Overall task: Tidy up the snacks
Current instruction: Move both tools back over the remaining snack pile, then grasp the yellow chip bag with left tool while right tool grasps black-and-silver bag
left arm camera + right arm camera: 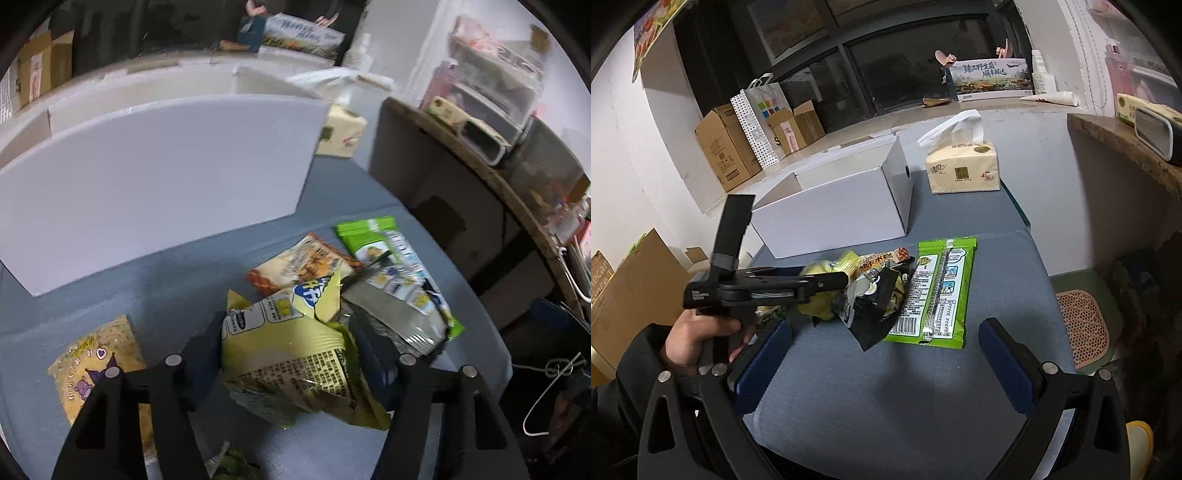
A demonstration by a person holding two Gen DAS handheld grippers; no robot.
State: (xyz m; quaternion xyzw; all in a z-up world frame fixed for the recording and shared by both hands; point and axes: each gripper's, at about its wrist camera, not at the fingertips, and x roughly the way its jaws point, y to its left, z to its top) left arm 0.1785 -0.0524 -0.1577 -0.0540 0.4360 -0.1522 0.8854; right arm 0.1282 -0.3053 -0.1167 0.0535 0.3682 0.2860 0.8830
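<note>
My left gripper (286, 332) is shut on a yellow snack bag (288, 354), held just above the grey-blue table (166, 288). In the right wrist view the same gripper (827, 282) squeezes that yellow bag (822, 306) from the left. An orange snack bag (299, 266), a black-and-silver packet (399, 306) and a green packet (369, 236) lie beyond it. A yellow cartoon bag (96, 362) lies at the left. The open white box (842, 206) stands behind the snacks. My right gripper (882, 354) is open and empty over the near table, in front of the green packet (938, 291) and black packet (875, 306).
A tissue pack (964, 166) stands right of the white box. A wooden shelf (1123, 147) runs along the right side. Cardboard boxes (727, 147) and a dotted paper bag (757, 122) sit on the floor at the back left. The table's right edge drops to a floor mat (1082, 328).
</note>
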